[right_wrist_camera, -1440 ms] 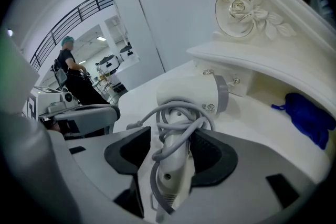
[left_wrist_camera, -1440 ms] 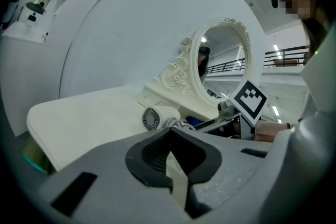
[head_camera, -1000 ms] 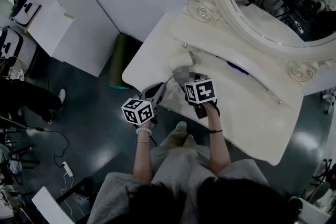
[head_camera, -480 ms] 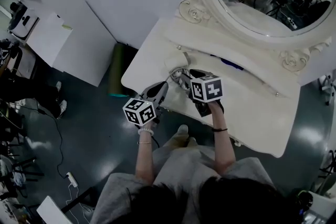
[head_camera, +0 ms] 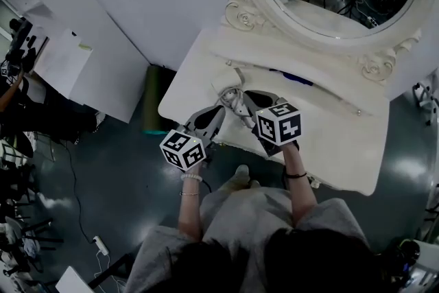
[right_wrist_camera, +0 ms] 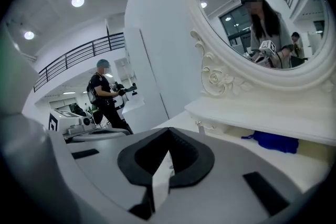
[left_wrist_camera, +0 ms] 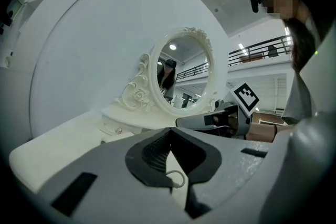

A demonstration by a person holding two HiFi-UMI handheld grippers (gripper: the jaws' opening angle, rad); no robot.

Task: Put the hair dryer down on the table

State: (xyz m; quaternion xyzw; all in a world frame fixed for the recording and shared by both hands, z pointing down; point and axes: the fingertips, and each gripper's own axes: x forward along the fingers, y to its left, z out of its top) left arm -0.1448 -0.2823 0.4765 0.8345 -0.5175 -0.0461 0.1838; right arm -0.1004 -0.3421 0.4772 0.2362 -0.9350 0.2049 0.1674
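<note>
- Right gripper view: right tongs [right_wrist_camera: 168,139] have just closed, pads together on nothing.
- Left tongs [left_wrist_camera: 169,136] are also pressed together, with a thin cord [left_wrist_camera: 177,178] showing below them.
- Hair dryer [head_camera: 228,84] lies on the table [head_camera: 329,134] just beyond both tips and untouched, so the task looks done.

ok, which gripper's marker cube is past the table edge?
The left gripper: its marker cube shows against the dark floor, outside the white table's front edge. The right gripper's cube shows over the table.
</note>
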